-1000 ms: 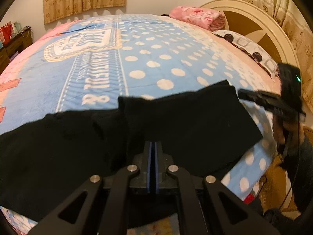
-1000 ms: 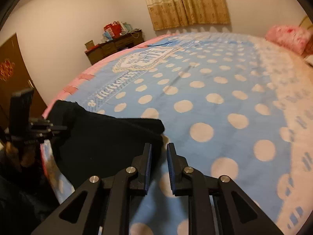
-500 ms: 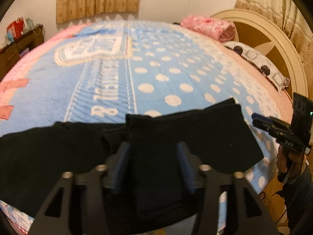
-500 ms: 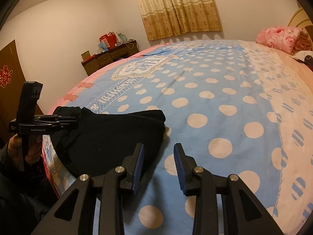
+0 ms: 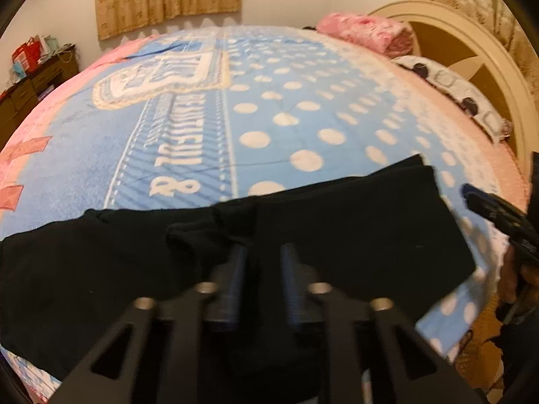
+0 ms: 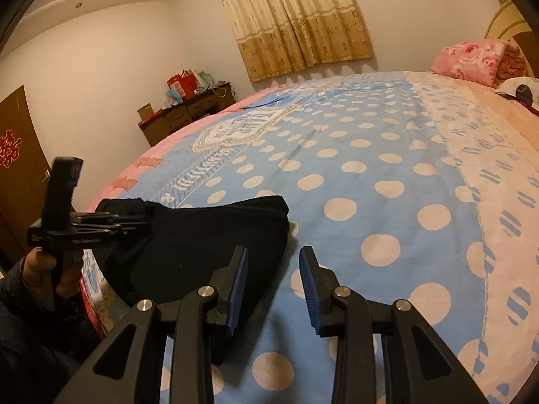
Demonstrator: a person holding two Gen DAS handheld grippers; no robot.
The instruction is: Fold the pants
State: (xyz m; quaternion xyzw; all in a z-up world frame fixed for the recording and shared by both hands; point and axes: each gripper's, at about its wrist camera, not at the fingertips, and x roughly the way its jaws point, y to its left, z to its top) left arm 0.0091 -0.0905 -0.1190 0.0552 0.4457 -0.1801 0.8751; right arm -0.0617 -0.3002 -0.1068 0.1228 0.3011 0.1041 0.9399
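Lying across the near edge of the bed, the black pants (image 5: 353, 232) stretched from the left rim of the left wrist view to a squared end on the right, with a bunched fold near the middle. Their black cloth swallowed detail, so seams and layers were hard to make out, and the lowest part was cut off behind the gripper frame. In the right wrist view only one folded end showed, its far part hidden behind the other tool.

The left gripper (image 5: 261, 259) hung over the bunched fold with its jaws parted by a moderate gap; its blurred dark fingers (image 5: 235, 279) merged with the fabric, and whether they touched it could not be told. It gripped nothing that could be seen. The right gripper (image 6: 273, 262) had its jaws spread wide and empty, the left finger over the pants' edge, the right one over bare bedspread.

The blue polka-dot bedspread (image 5: 286, 118) carried a pale crest and lettering. A pink pillow (image 6: 471, 57) sat at the far end near the cream headboard (image 5: 478, 50), and a spotted pillow (image 5: 454, 91) lay beside it. Beige curtains (image 6: 296, 23) hung on the far wall, and a dark dresser (image 6: 182, 114) held red bags too small to read.
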